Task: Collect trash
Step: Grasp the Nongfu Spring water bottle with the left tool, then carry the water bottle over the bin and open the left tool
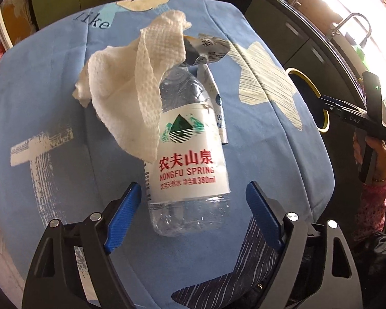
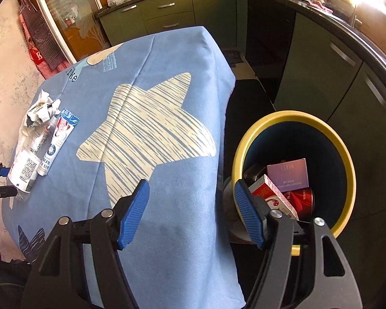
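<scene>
A clear Nongfu Spring water bottle [image 1: 187, 159] lies on the blue star-print cloth [image 1: 38, 90], its base towards me. A crumpled white paper towel [image 1: 131, 90] drapes over its neck. A crumpled silver wrapper [image 1: 211, 49] and a flattened sachet [image 1: 218, 113] lie beside it. My left gripper [image 1: 194, 186] is open and straddles the bottle's base, with a gap at each blue pad. My right gripper [image 2: 191, 183] is open and holds nothing, hanging over the table's right edge next to the yellow-rimmed bin [image 2: 244, 141]. The bottle [image 2: 25, 170] shows far left in the right wrist view.
The bin holds a purple box [image 2: 288, 175], a red-and-white carton [image 2: 272, 195] and a red can [image 2: 301, 200]. Green kitchen cabinets [image 2: 321, 82] run behind and to the right. A hand in a pink patterned sleeve [image 1: 373, 200] holds the right tool.
</scene>
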Demonstrator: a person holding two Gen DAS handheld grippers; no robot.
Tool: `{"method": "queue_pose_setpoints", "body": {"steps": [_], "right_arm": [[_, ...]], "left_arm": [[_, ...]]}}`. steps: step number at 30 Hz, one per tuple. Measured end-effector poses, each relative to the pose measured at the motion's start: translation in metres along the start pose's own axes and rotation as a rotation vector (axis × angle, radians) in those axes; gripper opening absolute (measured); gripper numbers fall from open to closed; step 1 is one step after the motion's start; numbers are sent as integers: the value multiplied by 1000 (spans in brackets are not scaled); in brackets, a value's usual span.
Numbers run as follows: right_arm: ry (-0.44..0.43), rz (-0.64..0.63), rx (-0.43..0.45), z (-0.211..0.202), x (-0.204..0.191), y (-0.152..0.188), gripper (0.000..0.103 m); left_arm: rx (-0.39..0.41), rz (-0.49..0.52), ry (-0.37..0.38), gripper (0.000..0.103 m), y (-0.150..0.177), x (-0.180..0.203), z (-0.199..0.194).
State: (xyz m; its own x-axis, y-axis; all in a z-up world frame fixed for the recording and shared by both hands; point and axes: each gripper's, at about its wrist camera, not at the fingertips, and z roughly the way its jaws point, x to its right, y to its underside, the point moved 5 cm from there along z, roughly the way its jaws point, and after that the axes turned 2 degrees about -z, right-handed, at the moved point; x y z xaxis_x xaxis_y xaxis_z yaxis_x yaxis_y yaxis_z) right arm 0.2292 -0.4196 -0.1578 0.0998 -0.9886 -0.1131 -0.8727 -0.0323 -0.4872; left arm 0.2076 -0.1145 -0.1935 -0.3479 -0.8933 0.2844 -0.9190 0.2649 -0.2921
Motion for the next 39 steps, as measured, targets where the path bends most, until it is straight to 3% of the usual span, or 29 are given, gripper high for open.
{"method": "queue_pose_setpoints", "body": {"steps": [4,12,14,15,16,24,32,39], "right_arm": [[-15,-5,-18,8,1,4,65],[-29,6,-45,16,6,14,66],[-33,7,-50,18,7,16,66],[-34,6,-55,19,7,17,66],[-35,4,-58,19,7,18,66],[-48,-17,-64,20,-4,20,66],[-62,-44,-59,17,-21,20,66],[-57,-48,-50,8,-24,23,66]], "left_arm": [[-26,-19,1,83,-10,0,8],[-78,4,-72,83,-35,1,25],[-87,7,-88,76,-38,0,29],[-101,11,-81,67,-36,1,31],[-108,12,-78,67,-35,0,32],[-75,44,-71,66,-10,1,8],[-21,53,8,66,9,5,-30],[18,105,-6,65,25,13,-54]]}}
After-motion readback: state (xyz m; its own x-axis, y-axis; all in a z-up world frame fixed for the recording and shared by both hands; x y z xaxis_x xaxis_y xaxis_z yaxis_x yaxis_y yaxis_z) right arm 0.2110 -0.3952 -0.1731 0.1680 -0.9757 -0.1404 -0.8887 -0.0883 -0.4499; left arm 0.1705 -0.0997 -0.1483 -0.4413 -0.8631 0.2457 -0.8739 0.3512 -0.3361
